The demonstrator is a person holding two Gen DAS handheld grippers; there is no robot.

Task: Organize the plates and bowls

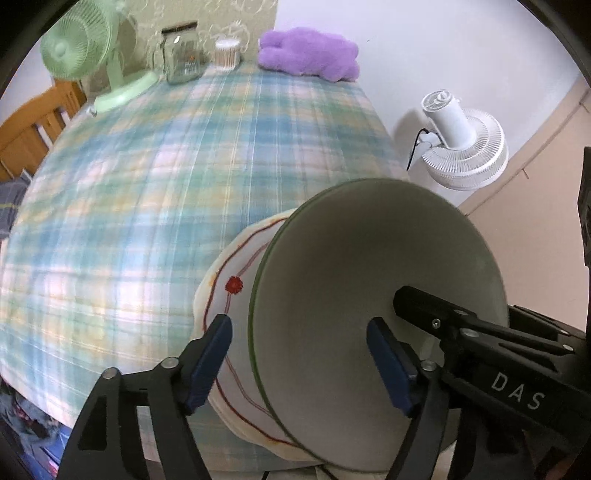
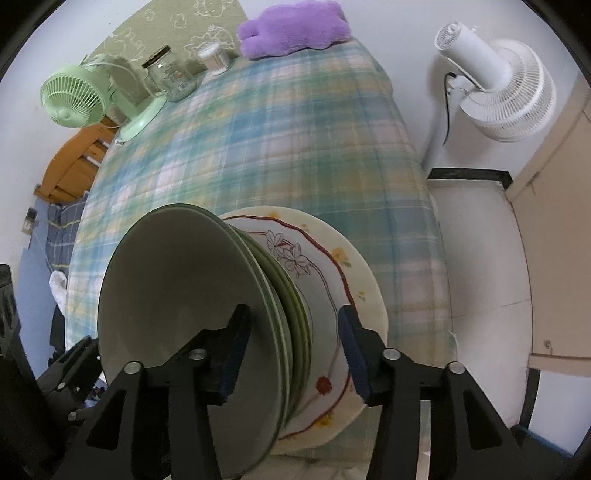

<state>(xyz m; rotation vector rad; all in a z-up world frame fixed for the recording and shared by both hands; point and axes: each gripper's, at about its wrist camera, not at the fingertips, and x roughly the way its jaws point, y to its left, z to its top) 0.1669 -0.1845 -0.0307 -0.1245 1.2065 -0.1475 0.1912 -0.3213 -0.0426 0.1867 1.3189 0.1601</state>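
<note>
A: Look at your left gripper (image 1: pixel 299 354). Its jaws stand wide, one blue pad (image 1: pixel 208 363) outside the green bowl (image 1: pixel 373 295) and the other pad inside it. I cannot tell if any pad touches the rim.

B: And your right gripper (image 2: pixel 293 354)?

A: Also wide. Its left finger is inside the top bowl (image 2: pixel 177 295) and its right finger is over the flowered plate (image 2: pixel 332 266), so the rims of the stacked green bowls are between the pads. A firm grip does not show.

B: Where is the stack?

A: It sits on the flowered plate, at the near edge of the plaid tablecloth (image 1: pixel 166 177). In both views the bowls look tilted, with the open mouth facing you.

B: What else is there?

A: At the far end you have a green desk fan (image 2: pixel 74 98), a glass jar (image 2: pixel 168 75) and a purple plush toy (image 2: pixel 291 27). A white fan (image 2: pixel 506 92) stands beside the table.
</note>
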